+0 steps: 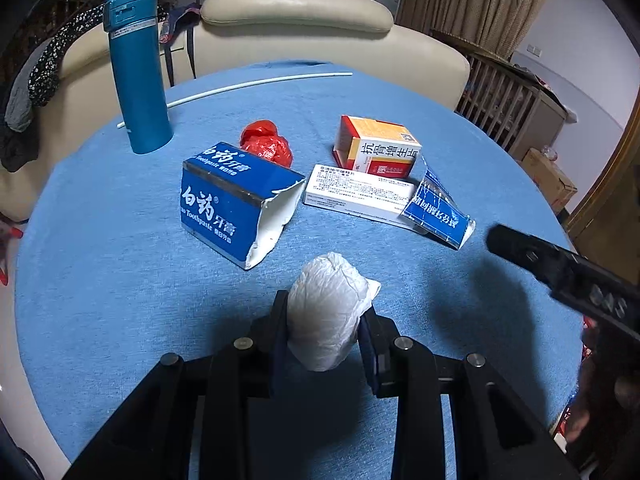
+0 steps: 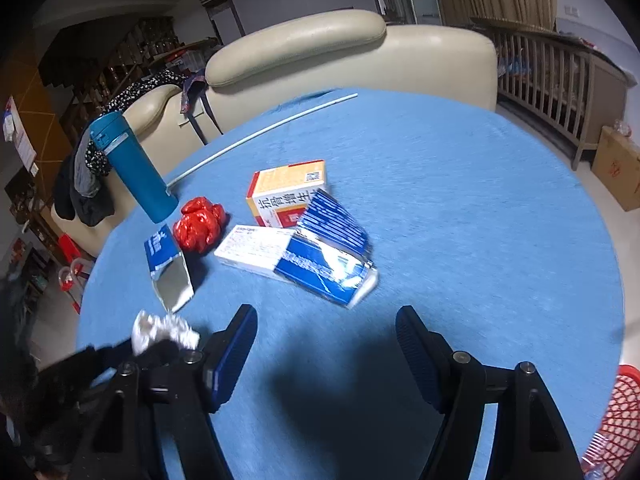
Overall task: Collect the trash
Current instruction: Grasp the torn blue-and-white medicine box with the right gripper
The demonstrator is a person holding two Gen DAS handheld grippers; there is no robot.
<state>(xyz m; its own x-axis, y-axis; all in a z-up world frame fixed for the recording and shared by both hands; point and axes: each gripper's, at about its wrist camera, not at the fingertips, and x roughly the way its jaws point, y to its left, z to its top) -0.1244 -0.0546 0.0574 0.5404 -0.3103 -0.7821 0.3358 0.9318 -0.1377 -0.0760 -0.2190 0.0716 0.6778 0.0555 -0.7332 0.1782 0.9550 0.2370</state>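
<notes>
- The white crumpled wad (image 1: 328, 312) of paper or plastic is pinched between the two fingers of the left gripper (image 1: 326, 320), squeezed down tight on it, over the near part of the blue-clothed bench (image 1: 100, 280). From the right wrist view the same wad (image 2: 160, 330) shows at the lower left.
- The right gripper (image 2: 326, 332) has its jaws spread well apart with nothing between them, just bare blue cloth. It pokes into the left wrist view as a dark bar (image 1: 560, 268) on the right.
- Rest of the trash is still on the bench: a torn blue toothpaste box (image 1: 236, 204) lying open-ended toward the camera, a red crumpled bag (image 1: 266, 142) just behind it, a flat white box (image 1: 356, 194), an orange and white medicine box (image 1: 376, 146) behind that, and a crushed blue carton piece (image 1: 436, 210) resting on the white box's right end.
- A teal flask (image 1: 136, 68) stands upright at the far left, with a thin white rod (image 1: 260, 82) lying across the far edge.
- A cream sofa (image 1: 296, 12) sits behind the bench, and a red basket (image 2: 618, 412) peeks in at the lower right of the right wrist view.
</notes>
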